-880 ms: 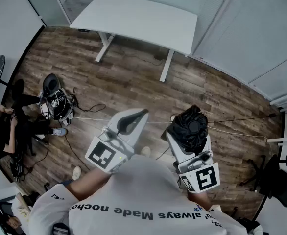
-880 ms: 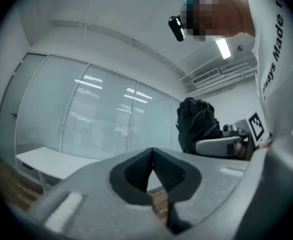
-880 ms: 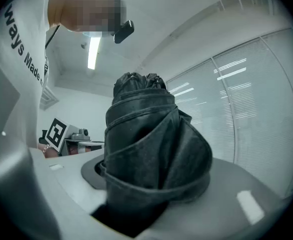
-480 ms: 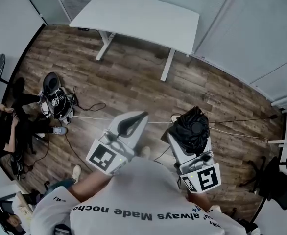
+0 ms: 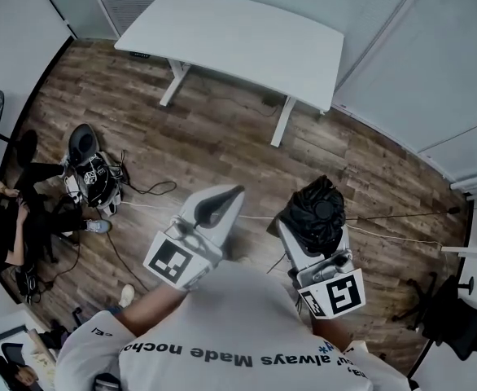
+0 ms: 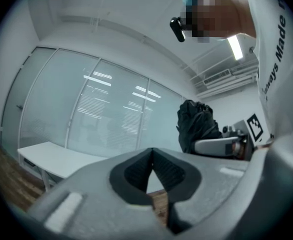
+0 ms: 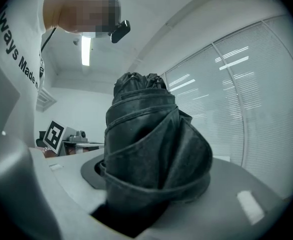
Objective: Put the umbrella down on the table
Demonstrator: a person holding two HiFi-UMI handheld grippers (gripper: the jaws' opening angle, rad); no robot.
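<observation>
A folded black umbrella (image 5: pixel 317 209) stands upright between the jaws of my right gripper (image 5: pixel 314 221), which is shut on its bundled fabric. In the right gripper view the umbrella (image 7: pixel 149 149) fills the space between the jaws and rises above them. My left gripper (image 5: pixel 225 196) is level and to the left, shut with nothing in it; its pads meet at the tip (image 6: pixel 152 152). From there the umbrella (image 6: pixel 196 126) shows at the right. The white table (image 5: pixel 238 32) stands ahead across the wood floor, with nothing on its top.
A seated person (image 5: pixel 6 218) and a bag with gear (image 5: pixel 92 176) are at the left on the floor. Cables (image 5: pixel 393 236) run across the boards. An office chair (image 5: pixel 458 324) stands at the lower right. Glass partitions (image 5: pixel 434 63) rise behind the table.
The view has drifted slightly, so the table sits a little further right in the picture. Both grippers keep their places, and the umbrella stays held in the right one.
</observation>
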